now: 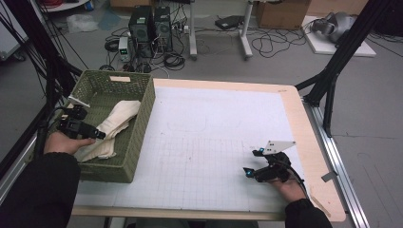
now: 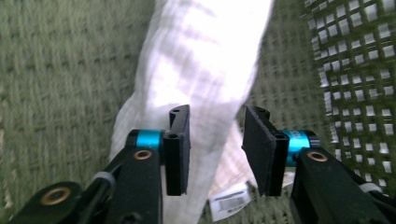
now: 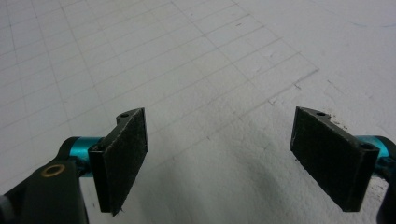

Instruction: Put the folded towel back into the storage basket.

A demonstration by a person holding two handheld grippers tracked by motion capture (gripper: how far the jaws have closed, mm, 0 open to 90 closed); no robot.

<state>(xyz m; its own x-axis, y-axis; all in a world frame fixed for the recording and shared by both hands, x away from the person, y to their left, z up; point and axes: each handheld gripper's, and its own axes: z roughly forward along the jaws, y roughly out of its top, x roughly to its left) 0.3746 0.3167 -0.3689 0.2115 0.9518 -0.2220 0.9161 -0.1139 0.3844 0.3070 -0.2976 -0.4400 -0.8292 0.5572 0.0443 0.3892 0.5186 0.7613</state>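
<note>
Your left gripper (image 2: 215, 149) hangs released above the cream crumpled cloth (image 1: 114, 126) lying inside the green woven plastic basket (image 1: 138, 142); lift straight clear of its folds. Your right gripper (image 1: 254, 164) rests unclenched, gripping nothing.

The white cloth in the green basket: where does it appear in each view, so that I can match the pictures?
High view: the white cloth lies in the green basket at left, beside the left gripper.
Left gripper view: it runs from top centre down between the open jaws, with its barcode label at the bottom.
Right gripper view: not in it; grid mat there.
Shared landmark: the basket's woven green floor.
</note>
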